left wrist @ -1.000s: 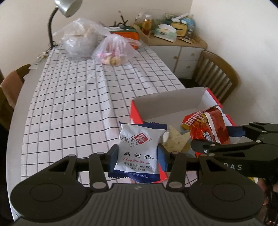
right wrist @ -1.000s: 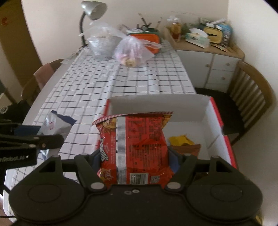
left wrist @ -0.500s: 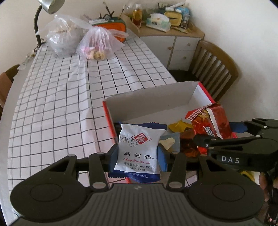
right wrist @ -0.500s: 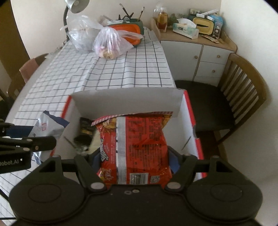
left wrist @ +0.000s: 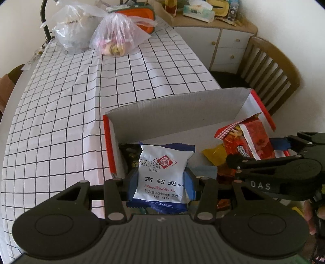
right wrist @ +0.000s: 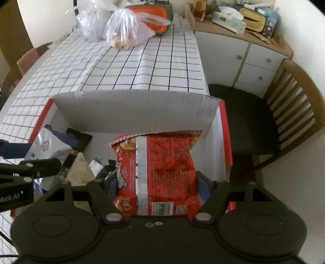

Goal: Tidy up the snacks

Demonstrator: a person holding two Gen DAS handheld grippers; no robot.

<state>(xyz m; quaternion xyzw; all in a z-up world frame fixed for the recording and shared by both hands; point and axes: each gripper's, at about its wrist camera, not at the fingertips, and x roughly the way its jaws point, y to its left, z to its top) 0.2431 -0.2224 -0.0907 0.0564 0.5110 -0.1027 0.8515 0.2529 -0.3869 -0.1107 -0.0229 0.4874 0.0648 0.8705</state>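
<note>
My left gripper [left wrist: 160,178] is shut on a white-and-blue biscuit packet [left wrist: 162,172] and holds it over the left part of an open red-and-white cardboard box [left wrist: 182,105]. A red snack bag [right wrist: 158,172] is clamped in my right gripper [right wrist: 156,182], which hangs over the right part of the same box [right wrist: 132,105]. In the left wrist view the red bag [left wrist: 249,142] shows at right, held by the other gripper [left wrist: 272,158]. The biscuit packet [right wrist: 46,148] appears at left in the right wrist view. Several small snack packets lie on the box floor, among them a yellow one [left wrist: 213,158] and a black one [right wrist: 79,140].
The box sits at the near end of a table with a black-checked white cloth [left wrist: 71,101]. Two plastic bags [left wrist: 117,38] and an orange container [left wrist: 140,14] stand at the far end. A wooden chair [right wrist: 284,109] and a white cabinet [right wrist: 241,54] are at right.
Both grippers have moved forward and down over the box, each still holding its packet. More of the box floor and the packets lying on it now shows.
</note>
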